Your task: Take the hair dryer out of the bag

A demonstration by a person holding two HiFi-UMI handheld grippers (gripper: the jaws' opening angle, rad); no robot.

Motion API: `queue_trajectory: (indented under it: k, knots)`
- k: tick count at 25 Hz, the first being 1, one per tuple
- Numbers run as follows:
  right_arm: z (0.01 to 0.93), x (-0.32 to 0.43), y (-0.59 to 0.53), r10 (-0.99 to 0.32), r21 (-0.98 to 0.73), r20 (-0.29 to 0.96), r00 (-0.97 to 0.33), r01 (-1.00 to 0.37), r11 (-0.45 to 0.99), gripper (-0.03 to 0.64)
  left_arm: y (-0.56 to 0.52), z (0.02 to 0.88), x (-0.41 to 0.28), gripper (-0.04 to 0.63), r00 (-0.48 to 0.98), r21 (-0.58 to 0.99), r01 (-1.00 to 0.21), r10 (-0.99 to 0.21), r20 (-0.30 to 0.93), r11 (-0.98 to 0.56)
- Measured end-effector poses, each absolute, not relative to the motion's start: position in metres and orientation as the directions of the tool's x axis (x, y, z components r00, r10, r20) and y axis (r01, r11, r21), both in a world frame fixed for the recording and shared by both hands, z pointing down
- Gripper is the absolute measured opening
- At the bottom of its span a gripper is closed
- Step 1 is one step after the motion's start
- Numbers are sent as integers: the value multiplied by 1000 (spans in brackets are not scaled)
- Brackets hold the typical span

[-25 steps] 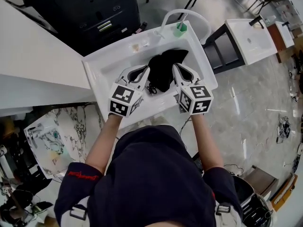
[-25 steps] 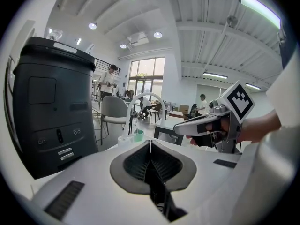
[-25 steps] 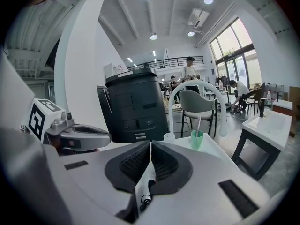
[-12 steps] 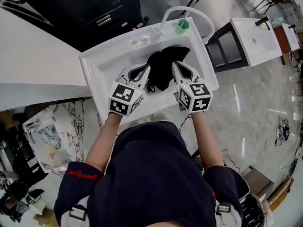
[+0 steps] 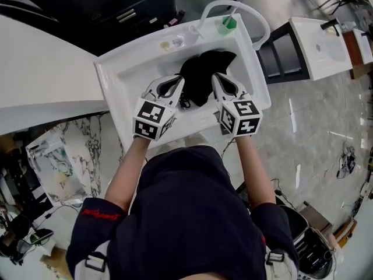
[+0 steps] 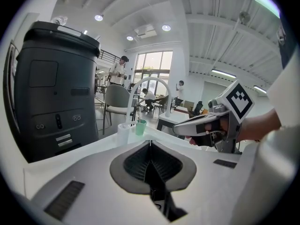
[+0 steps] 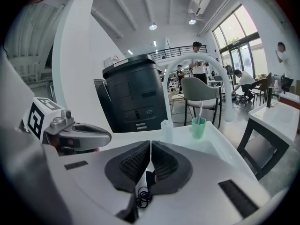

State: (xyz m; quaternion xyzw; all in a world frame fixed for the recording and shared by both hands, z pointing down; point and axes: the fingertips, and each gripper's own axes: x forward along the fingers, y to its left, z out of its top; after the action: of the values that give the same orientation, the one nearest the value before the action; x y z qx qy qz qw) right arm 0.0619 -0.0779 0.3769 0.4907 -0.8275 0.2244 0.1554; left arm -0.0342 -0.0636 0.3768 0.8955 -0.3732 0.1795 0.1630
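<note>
The 2 grippers are both pressed together and pinch nothing, the left gripper (image 5: 174, 84) and right gripper (image 5: 218, 81) flanking the black bag (image 5: 205, 74). The bag lies in the white basin (image 5: 111, 92), a coiled black cord (image 5: 185, 104) at its near edge. The hair dryer itself is hidden. A green cup (image 5: 228, 23) stands on the far rim.

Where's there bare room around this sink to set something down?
Free: the basin floor between the bag and the sink's left wall, and the white counter beyond. Crowded: the middle, and the back rim by the green cup.
</note>
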Motion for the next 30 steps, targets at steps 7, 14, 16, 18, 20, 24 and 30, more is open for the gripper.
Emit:
queue_trajectory:
  k: [7,14,16,18,20,24,30]
  knots:
    - [390,63,-78,-721,-235,497,-484,-874,425,35,-61,390,-32,18,645,169,-736,-604,469,-655]
    - [404,60,-78,-698,-245,517,-495,-867,433,35,-58,406,-30,18,641,190,-740,-590,490,-646]
    - [408,59,-78,-691,-250,525,-497,-866,433,35,-57,412,-29,18,639,196,-740,-583,501,-643]
    - [413,59,-78,-682,-253,535,-498,-865,433,35,-57,417,-28,18,637,201,-742,-580,508,-639]
    - [419,58,-79,-673,-257,545,-500,-863,434,35,-58,422,-29,18,634,205,-744,-577,515,-635]
    - [432,54,-81,-653,-264,566,-503,-861,435,35,-59,433,-31,18,630,215,-747,-566,531,-630]
    - [449,51,-77,-626,-274,593,-506,-858,434,35,-60,451,-32,18,625,229,-750,-552,552,-621]
